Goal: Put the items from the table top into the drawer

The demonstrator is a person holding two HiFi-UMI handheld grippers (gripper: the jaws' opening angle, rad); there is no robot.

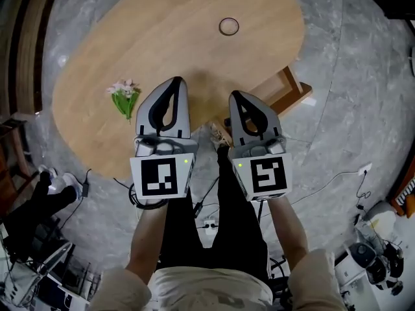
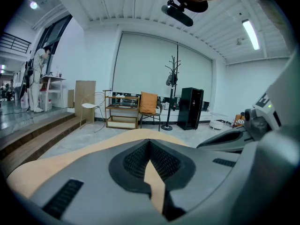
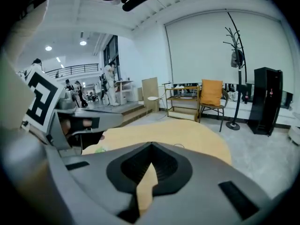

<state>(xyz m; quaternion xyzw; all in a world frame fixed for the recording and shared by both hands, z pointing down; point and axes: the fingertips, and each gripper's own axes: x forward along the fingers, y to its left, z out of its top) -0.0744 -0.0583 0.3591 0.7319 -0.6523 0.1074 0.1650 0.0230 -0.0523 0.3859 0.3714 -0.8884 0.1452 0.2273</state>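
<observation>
- Flat on the left part of the table [image 1: 194, 57]: a flower sprig [image 1: 124, 97], long axis running far to near, pink blossoms toward the far edge, green stems toward the near edge.
- Flat near the table's far edge, right of centre: a thin dark ring [image 1: 229, 26], well apart from the sprig.
- Above the table's near edge, just right of the sprig: left gripper [image 1: 174, 81], tips pressed together, holding and touching nothing.
- Beside it, above the same edge: right gripper [image 1: 235, 96], likewise closed tight and empty.
</observation>
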